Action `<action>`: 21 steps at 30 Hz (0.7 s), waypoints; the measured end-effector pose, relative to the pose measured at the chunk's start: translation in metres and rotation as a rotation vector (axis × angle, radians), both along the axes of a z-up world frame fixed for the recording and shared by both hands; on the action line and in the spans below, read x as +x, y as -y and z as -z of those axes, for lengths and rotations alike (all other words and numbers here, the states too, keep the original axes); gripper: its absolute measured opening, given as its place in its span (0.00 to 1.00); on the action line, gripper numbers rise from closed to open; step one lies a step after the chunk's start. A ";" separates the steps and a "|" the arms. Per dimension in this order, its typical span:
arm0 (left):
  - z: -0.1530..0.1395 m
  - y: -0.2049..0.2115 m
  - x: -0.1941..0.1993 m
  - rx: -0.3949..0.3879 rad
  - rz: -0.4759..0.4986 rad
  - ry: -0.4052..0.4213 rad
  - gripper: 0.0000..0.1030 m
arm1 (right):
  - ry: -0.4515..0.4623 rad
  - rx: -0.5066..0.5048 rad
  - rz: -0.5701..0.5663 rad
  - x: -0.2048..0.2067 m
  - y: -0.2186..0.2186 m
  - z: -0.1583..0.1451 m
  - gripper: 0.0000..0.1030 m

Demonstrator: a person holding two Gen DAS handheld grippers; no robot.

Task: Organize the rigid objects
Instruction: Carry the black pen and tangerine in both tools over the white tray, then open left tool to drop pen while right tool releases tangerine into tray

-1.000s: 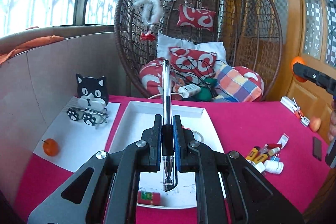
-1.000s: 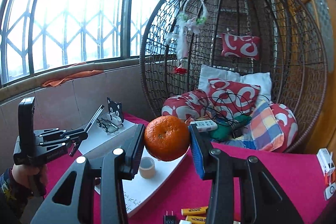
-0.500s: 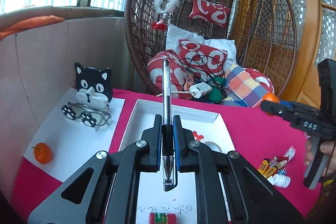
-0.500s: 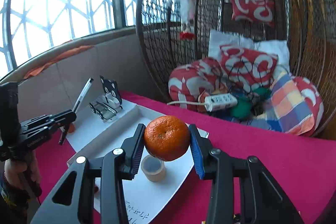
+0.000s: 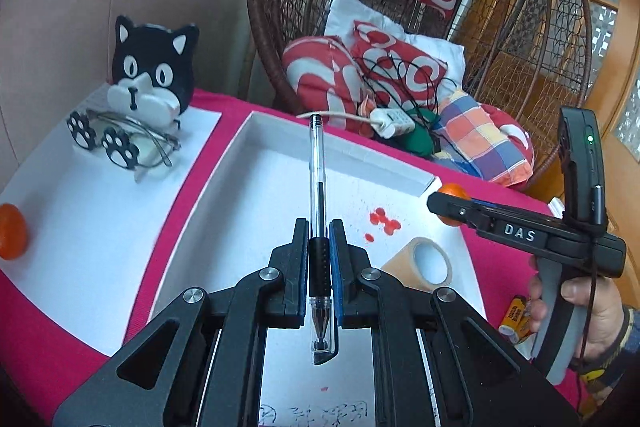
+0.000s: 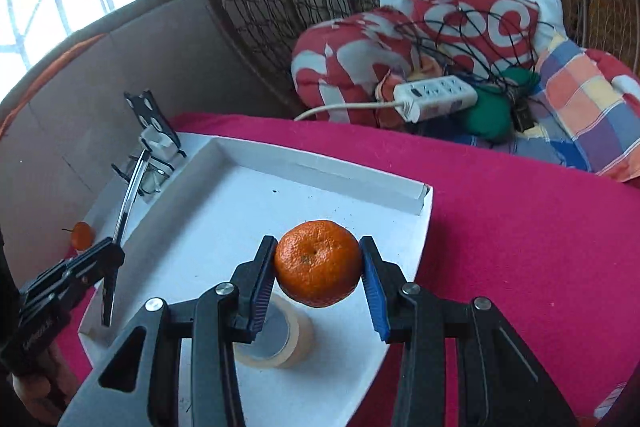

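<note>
My left gripper [image 5: 319, 227] is shut on a clear ballpoint pen [image 5: 317, 163] that points forward over the white tray [image 5: 280, 125]. The right gripper [image 6: 318, 253] is shut on an orange tangerine [image 6: 318, 263] and hangs above the tray's [image 6: 328, 167] right part, just over a roll of beige tape [image 6: 292, 341]. From the left wrist view the right gripper [image 5: 436, 205] reaches in from the right, the tangerine [image 5: 452, 191] showing at its tip. The right wrist view shows the left gripper [image 6: 114, 251] and pen [image 6: 130, 193] at the tray's left edge.
A black-and-white cat stand [image 5: 150, 75] with glasses [image 5: 120, 143] sits on a white sheet [image 5: 80, 227] at left, with a second tangerine [image 5: 12, 233] near it. Red bits [image 5: 382, 221] and the tape [image 5: 426, 265] lie in the tray. Small tubes [image 5: 514, 317] lie at right; a wicker chair [image 5: 440, 27] stands behind.
Both grippers have come lower and closer over the white tray. The right one with the tangerine now hangs above the tape roll. Both grips are unchanged.
</note>
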State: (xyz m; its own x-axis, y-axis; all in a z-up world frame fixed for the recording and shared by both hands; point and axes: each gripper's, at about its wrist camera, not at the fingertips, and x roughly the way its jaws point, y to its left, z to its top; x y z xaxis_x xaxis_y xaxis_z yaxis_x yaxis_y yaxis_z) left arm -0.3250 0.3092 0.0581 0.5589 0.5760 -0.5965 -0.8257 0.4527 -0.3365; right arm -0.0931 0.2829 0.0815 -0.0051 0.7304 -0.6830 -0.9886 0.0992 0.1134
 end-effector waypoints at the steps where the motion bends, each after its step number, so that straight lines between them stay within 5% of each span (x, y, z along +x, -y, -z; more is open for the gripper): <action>1: 0.002 -0.001 0.001 -0.006 -0.001 -0.003 0.09 | -0.003 -0.007 0.006 0.001 -0.003 0.004 0.40; 12: 0.013 -0.001 0.000 -0.047 -0.039 -0.044 0.10 | -0.050 -0.010 0.065 0.009 -0.006 0.022 0.44; 14: 0.011 0.000 -0.001 -0.040 -0.065 -0.052 0.30 | -0.053 0.023 0.071 0.009 -0.001 0.017 0.82; 16: 0.009 0.001 -0.006 -0.031 -0.103 -0.036 0.89 | -0.063 0.069 0.076 0.007 0.008 0.010 0.94; 18: 0.005 0.004 -0.012 -0.011 -0.145 -0.036 1.00 | -0.056 0.105 0.074 0.003 0.015 0.002 0.96; 21: -0.004 0.011 -0.024 0.001 -0.212 -0.023 1.00 | -0.031 0.176 0.066 -0.007 0.033 -0.015 1.00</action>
State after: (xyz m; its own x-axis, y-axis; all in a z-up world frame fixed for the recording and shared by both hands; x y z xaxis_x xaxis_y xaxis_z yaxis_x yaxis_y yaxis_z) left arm -0.3487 0.2984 0.0620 0.4113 0.6802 -0.6067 -0.9100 0.2680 -0.3164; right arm -0.0997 0.2499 0.0961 0.0277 0.8379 -0.5450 -0.9763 0.1398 0.1653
